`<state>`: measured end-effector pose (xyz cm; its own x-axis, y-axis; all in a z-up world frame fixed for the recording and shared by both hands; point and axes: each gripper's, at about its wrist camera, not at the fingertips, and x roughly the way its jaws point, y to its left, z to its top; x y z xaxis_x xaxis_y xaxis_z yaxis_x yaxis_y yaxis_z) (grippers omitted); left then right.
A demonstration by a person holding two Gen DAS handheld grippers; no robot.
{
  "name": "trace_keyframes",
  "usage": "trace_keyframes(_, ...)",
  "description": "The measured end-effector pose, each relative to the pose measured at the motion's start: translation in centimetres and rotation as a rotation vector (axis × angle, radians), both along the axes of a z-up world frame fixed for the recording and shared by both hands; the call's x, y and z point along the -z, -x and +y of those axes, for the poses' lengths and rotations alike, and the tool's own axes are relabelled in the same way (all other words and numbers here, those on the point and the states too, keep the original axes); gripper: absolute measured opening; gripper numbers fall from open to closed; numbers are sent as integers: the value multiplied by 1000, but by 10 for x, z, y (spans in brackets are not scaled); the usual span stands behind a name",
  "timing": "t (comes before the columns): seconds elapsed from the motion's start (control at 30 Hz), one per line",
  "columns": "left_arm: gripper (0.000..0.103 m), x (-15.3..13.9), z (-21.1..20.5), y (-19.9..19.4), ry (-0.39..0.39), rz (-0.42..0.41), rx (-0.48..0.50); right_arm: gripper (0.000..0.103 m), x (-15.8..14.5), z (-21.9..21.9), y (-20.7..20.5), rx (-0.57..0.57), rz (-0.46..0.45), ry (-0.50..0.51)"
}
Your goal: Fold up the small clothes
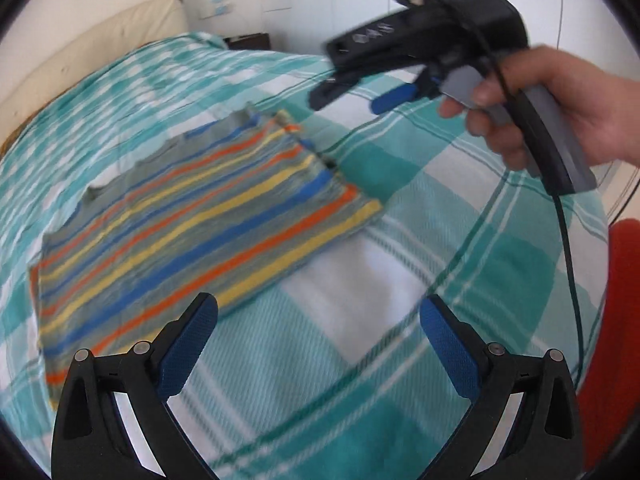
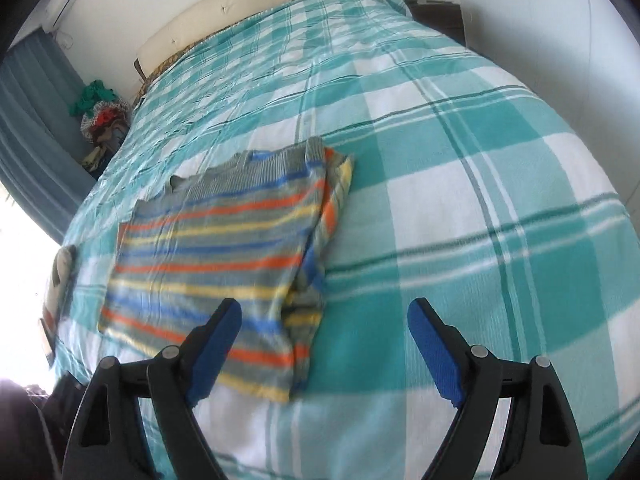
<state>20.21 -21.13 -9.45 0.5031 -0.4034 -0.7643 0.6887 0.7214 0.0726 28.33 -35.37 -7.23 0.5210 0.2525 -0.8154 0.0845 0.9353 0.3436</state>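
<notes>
Left wrist view: striped garment [image 1: 192,216] lies folded flat on the checked bedspread [image 1: 400,300]; left claw [image 1: 318,320] gapes empty above it. Right claw [image 2: 324,322] likewise spread wide, holding nothing.

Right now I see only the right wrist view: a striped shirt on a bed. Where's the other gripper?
Observer: The left gripper hangs above the bed by the near edge of the shirt, jaws open and empty.
Operator: Who holds mine?
Observer: A hand grips the handle of the right gripper, up over the bed beyond the shirt.
Operator: Anything else I miss?
Observer: A red thing at the right edge; I cannot tell what it is.
</notes>
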Motion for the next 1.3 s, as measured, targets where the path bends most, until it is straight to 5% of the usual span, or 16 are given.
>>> trace_keyframes(0.07, 99, 11, -30, -16, -32, -5, 23, 84, 7, -7, -35, -9, 28, -34)
trace_keyframes(0.17, 78, 34, -57, -42, -90, 40, 34, 80, 26, -13, -78, -26, 95, -111)
trace_keyframes(0.23, 68, 37, -56, -48, -57, 29, 26, 75, 40, -10, -102, -56, 151, -149)
trace_keyframes(0.27, 41, 35, -55, -50, -32, 32, 17, 71, 46, -7, -111, -69, 167, -147)
trace_keyframes(0.33, 10, 31, -49, -52, -6, 51, -18, 63, 51, 2, -123, -70, 163, -111)
trace_keyframes(0.37, 10, 27, -45, -52, 26, 67, -26, 42, 52, 7, -127, -70, 154, -105)
trace_keyframes(0.4, 9, 22, -38, -52, 58, 73, -34, 8, 51, 11, -132, -63, 146, -90)
trace_keyframes(0.63, 9, -35, 76, -48, 308, 78, -248, 8, -25, 84, -133, -180, -65, -20)
trace_keyframes(0.8, 9, -28, 190, -52, 425, 146, -506, 8, -52, 182, -154, -310, -104, -54)
trace_keyframes(0.97, 9, 0, 265, -50, 488, 216, -699, 8, -30, 290, -171, -417, -78, -39)
trace_keyframes(1.2, 13, 27, 289, -55, 458, 250, -771, 9, 13, 374, -180, -487, -49, -9)
trace_keyframes(1.27, 26, 30, 295, -49, 446, 257, -789, 20, 22, 377, -180, -508, -29, -90)
trace_keyframes(1.3, 29, 29, 297, -46, 454, 256, -794, 37, 23, 377, -179, -514, -22, -130)
